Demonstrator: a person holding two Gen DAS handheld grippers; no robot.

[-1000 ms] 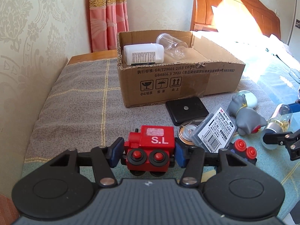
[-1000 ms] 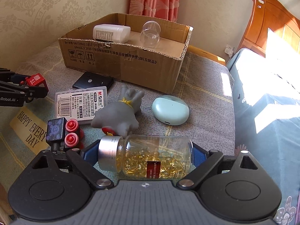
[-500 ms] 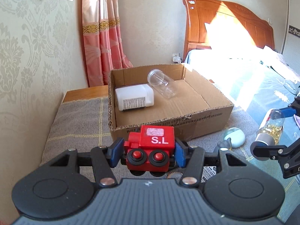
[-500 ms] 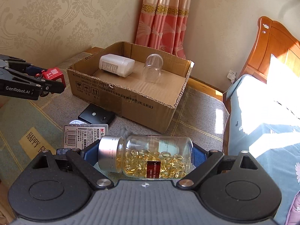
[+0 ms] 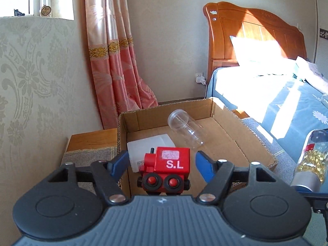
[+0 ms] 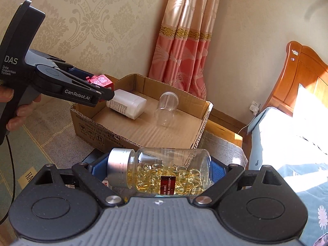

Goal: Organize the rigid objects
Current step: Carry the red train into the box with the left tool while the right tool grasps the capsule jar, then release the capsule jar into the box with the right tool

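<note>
Your left gripper (image 5: 162, 162) is opening its jaws over the near-left corner of the cardboard box (image 5: 229, 139) — the blue pads (image 5: 121, 163) stand clear on both sides of the red toy train (image 5: 167, 170), which sits between them with a gap at each flank, no pad pressing it. From the right wrist view you can see that train (image 6: 100, 81) at the gripper's tip, above the box's left end. Inside the box lie a white plastic bottle (image 6: 127, 106) on its side and, beside it, a clear empty jar (image 6: 166, 110), also on its side. Your right gripper (image 6: 160, 174) is clamped on the capsule bottle (image 6: 164, 174) — silver cap to the left, held lengthwise between the pads, short of the box's near wall.
</note>
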